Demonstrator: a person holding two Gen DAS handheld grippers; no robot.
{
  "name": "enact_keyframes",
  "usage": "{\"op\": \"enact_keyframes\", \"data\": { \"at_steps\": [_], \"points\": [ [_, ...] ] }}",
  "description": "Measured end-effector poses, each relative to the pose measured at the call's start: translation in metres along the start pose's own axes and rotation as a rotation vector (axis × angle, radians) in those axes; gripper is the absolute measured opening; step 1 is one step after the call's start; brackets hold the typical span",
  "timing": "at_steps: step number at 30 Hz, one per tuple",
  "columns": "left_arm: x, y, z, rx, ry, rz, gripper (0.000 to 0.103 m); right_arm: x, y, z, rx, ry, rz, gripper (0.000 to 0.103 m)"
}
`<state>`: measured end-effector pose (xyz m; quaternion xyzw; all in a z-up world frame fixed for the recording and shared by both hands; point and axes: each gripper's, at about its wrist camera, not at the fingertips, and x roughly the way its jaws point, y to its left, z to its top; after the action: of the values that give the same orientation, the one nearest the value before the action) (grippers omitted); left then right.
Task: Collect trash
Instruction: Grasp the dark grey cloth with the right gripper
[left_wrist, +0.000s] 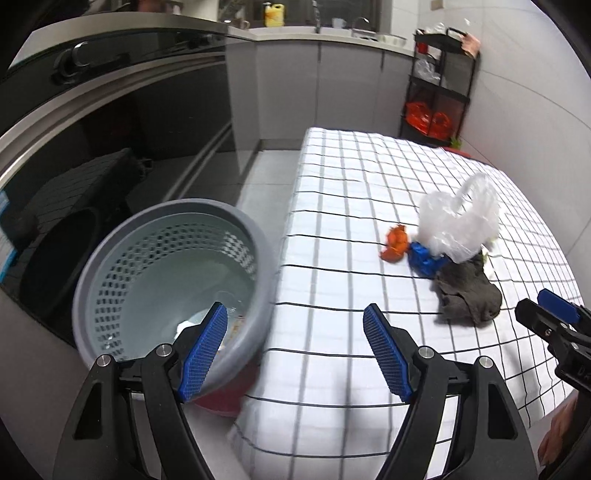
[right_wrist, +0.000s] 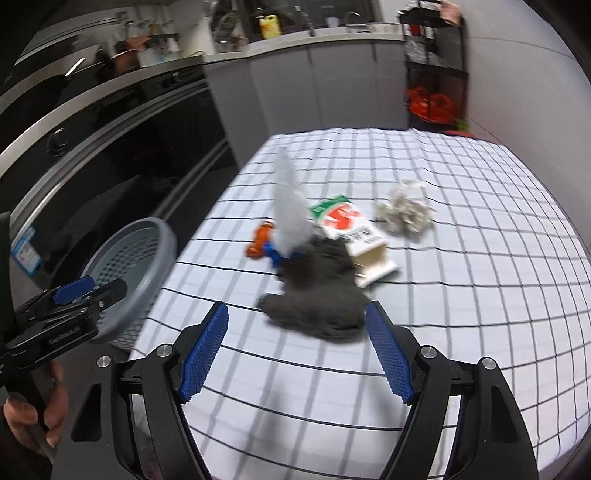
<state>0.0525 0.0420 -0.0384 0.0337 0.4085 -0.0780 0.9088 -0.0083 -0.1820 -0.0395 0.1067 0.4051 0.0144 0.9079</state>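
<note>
A grey perforated trash basket (left_wrist: 166, 273) stands on the floor left of the table and holds some scraps; it also shows in the right wrist view (right_wrist: 133, 266). On the checked tablecloth (left_wrist: 351, 206) lie an orange peel (left_wrist: 396, 243), a blue crumpled wrapper (left_wrist: 424, 258), a clear plastic bag (left_wrist: 460, 218) and a dark grey cloth (left_wrist: 467, 295). The right wrist view adds a white and green carton (right_wrist: 351, 229) and a crumpled paper ball (right_wrist: 404, 212). My left gripper (left_wrist: 295, 350) is open and empty between basket and table edge. My right gripper (right_wrist: 297, 350) is open and empty, just short of the dark cloth (right_wrist: 317, 299).
A dark oven front (left_wrist: 92, 147) and grey cabinets (left_wrist: 314, 81) run along the left and back. A black shelf rack (left_wrist: 439, 85) with red bags stands at the far corner. The table's left edge (left_wrist: 291, 229) is close to the basket.
</note>
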Motion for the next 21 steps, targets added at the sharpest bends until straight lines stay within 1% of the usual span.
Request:
{"op": "enact_keyframes", "data": {
  "at_steps": [4, 7, 15, 21],
  "points": [
    [0.008, -0.014, 0.000, 0.024, 0.010, -0.021, 0.074, 0.009, -0.015, -0.004, 0.033, 0.026, -0.013, 0.074],
    [0.012, -0.021, -0.001, 0.036, 0.020, -0.025, 0.074, 0.018, -0.017, -0.006, 0.033, 0.041, -0.012, 0.074],
    [0.028, -0.022, -0.002, 0.034, 0.057, -0.019, 0.075, 0.051, -0.011, -0.005, 0.009, 0.089, 0.005, 0.074],
    [0.036, -0.024, -0.002, 0.036, 0.075, -0.016, 0.075, 0.070, -0.004, 0.001, -0.016, 0.098, -0.022, 0.074]
  ]
}}
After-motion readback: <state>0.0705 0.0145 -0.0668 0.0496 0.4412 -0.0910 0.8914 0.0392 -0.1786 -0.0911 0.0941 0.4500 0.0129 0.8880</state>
